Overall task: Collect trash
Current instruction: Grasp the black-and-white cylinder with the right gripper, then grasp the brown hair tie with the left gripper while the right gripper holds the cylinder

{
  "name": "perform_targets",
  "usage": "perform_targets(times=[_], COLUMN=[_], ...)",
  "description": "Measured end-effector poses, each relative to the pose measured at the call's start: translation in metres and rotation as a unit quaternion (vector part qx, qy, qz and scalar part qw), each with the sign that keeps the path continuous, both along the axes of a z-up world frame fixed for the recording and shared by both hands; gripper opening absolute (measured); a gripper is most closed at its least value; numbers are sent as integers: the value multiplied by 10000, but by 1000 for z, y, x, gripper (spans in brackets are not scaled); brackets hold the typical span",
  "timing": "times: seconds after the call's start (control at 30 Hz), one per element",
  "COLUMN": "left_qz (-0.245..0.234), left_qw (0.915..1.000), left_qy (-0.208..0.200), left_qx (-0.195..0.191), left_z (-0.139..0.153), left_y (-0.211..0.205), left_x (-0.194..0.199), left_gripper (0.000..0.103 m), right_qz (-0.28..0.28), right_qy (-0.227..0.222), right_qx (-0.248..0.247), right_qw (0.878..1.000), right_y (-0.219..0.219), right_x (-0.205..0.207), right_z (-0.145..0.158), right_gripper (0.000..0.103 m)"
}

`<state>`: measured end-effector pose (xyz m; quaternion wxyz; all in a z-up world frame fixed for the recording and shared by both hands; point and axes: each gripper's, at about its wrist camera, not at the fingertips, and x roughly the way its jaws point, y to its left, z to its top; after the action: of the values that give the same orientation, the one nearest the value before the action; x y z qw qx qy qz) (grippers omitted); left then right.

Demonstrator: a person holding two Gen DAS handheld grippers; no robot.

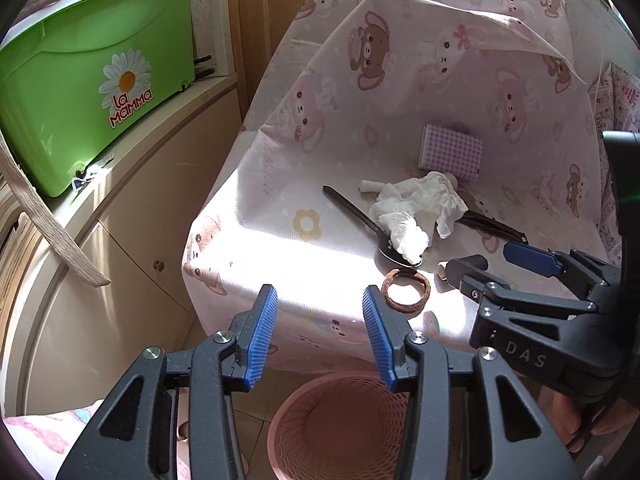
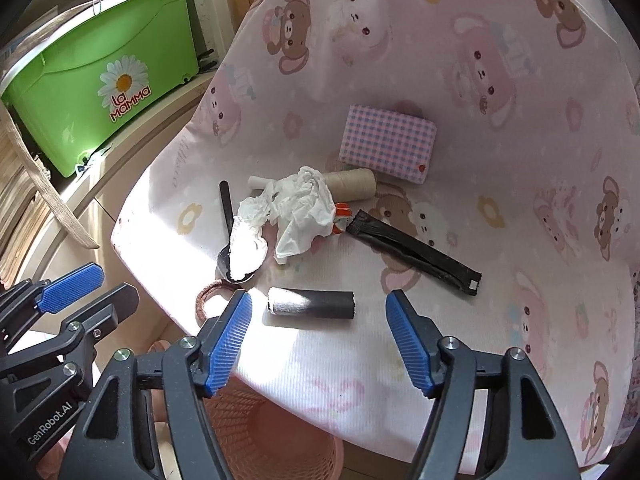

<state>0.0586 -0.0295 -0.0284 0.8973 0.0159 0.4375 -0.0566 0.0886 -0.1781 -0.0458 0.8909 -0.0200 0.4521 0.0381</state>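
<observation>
On a table under a pink bear-print cloth (image 2: 500,200) lie a crumpled white tissue (image 2: 296,208), a black spoon (image 2: 228,216) partly under it, a black wrapper (image 2: 416,252), a dark cardboard tube (image 2: 312,303), a tan tube (image 2: 352,184) and a brown ring (image 1: 406,292). A pink mesh bin (image 1: 340,428) stands on the floor below the table's near edge. My left gripper (image 1: 320,336) is open and empty above the bin. My right gripper (image 2: 320,340) is open and empty, just short of the dark tube; it also shows in the left wrist view (image 1: 492,258).
A pink checked pad (image 2: 388,142) lies behind the trash. A green La Mamma box (image 1: 88,84) sits on a beige cabinet (image 1: 132,216) to the left. The cloth rises up behind the table like a wall.
</observation>
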Motion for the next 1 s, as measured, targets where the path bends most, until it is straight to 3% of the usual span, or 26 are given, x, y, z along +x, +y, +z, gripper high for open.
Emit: perform_targets(times=[0.1, 0.2, 0.47, 0.6, 0.8, 1.0], left_qz=[38, 58, -37, -384, -804, -730], left_qw=[10000, 10000, 9998, 9990, 9964, 9968], left_qy=[18, 50, 162, 201, 284, 213], left_qx=[0, 20, 138, 134, -39, 241], left_z=[-1, -3, -13, -19, -32, -39], left_y=[2, 4, -3, -18, -44, -57], left_x=[1, 1, 4, 2, 13, 21], left_gripper=[43, 43, 46, 46, 46, 48], right_qz=[-42, -84, -220, -438, -616, -572], right_qy=[36, 134, 54, -80, -188, -254], right_qx=[-44, -7, 280, 454, 250, 127], right_qw=[10000, 9999, 9994, 9980, 9976, 9980], right_y=[5, 6, -12, -34, -54, -57], right_x=[3, 5, 2, -6, -10, -19], right_z=[-5, -11, -4, 10, 15, 18], right_gripper=[69, 53, 51, 51, 51, 51])
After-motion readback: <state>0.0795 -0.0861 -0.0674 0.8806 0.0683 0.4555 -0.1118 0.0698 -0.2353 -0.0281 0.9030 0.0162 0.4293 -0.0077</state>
